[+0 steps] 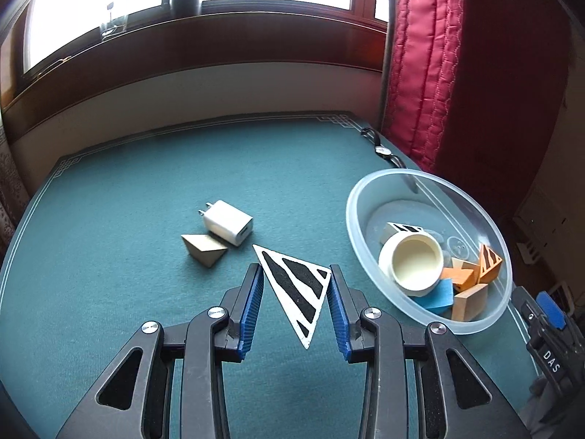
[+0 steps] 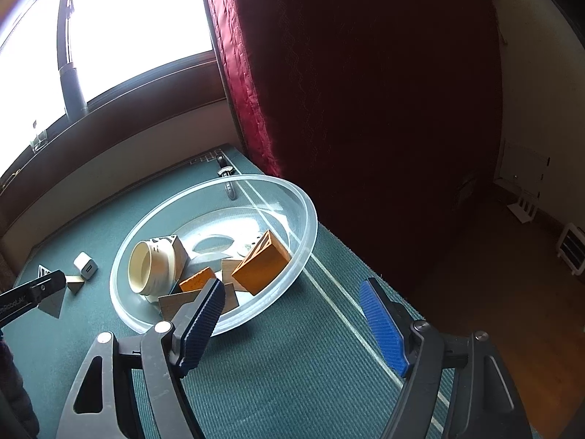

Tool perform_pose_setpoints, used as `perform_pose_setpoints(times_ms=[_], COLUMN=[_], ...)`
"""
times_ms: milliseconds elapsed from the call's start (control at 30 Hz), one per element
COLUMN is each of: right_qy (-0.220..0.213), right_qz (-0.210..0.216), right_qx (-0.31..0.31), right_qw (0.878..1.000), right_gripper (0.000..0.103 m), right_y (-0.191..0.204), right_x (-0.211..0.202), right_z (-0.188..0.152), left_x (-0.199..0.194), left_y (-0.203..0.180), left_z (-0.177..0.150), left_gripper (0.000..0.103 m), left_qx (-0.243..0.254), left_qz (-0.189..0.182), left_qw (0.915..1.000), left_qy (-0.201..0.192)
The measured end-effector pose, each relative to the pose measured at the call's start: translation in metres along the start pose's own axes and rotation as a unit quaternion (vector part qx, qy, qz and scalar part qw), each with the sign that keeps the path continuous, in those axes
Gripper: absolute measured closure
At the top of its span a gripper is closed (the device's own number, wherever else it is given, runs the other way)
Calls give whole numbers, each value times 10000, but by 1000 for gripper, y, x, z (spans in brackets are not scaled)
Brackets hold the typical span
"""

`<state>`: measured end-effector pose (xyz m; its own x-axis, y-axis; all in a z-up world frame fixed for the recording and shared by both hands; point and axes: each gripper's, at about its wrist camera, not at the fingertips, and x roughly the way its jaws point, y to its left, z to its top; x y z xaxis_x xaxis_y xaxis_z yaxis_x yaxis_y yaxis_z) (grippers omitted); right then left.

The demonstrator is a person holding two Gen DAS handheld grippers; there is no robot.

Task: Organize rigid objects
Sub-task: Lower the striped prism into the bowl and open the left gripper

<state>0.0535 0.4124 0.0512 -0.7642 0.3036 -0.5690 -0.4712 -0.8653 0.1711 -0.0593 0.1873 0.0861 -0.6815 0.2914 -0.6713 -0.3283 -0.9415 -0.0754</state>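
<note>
A: Nearest the lens in the left wrist view, what does the left gripper [image 1: 295, 274] hold?

B: Its blue pads are clamped on a black-and-white striped triangular block [image 1: 297, 289], one pad on each slanted side, at lower centre of the frame. The block is lifted above the green table mat [image 1: 109, 237].

A: And the right gripper [image 2: 292, 292]?

B: In the right wrist view its jaws stand wide apart with nothing between them, low in the frame. The left pad overlaps the near rim of the clear plastic bowl [image 2: 307, 205]; the right pad sits over the mat's pale border line.

A: What lies beyond the striped block?

B: Left of centre in the left wrist view, a plain wooden wedge block [image 1: 203, 250] touches a white USB charger [image 1: 228, 221], both on the mat. At right is the bowl, holding a cream round container [image 1: 411, 261] on its side, orange blocks [image 1: 471, 267], a blue block [image 1: 437, 298] and plain wooden blocks [image 1: 471, 301].

A: Farther back?

B: A wristwatch [image 1: 384, 150] lies near the mat's far right corner, just behind the bowl. A red quilted curtain [image 1: 438, 55] hangs at upper right, and a drinking glass [image 1: 113, 25] stands on the window sill at upper left.
</note>
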Motion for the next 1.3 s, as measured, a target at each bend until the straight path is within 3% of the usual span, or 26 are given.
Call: perform_pose_setpoints(times_ms=[500, 900, 1000, 1100, 1300], right_qy=[-101, -44, -26, -10, -11], right_qz=[145, 221, 234, 240, 232], right_qx=[270, 409, 418, 421, 408], right_qw=[9995, 9989, 9988, 9988, 9989], right_gripper=[22, 22, 22, 22, 20], right_y=[-11, -17, -19, -19, -18], right_x=[-1, 1, 1, 1, 0], right_z=[0, 0, 1, 1, 0], left_x=[21, 32, 36, 40, 43], left_y=[-72, -130, -131, -124, -98], left_z=[14, 28, 30, 28, 24], left_gripper=[67, 66, 64, 54, 53], left_qx=[517, 973, 904, 810, 447], left_qz=[-590, -889, -938, -853, -693], left_qw=[9968, 9913, 9914, 9930, 9963], left_qy=[178, 53, 121, 139, 228])
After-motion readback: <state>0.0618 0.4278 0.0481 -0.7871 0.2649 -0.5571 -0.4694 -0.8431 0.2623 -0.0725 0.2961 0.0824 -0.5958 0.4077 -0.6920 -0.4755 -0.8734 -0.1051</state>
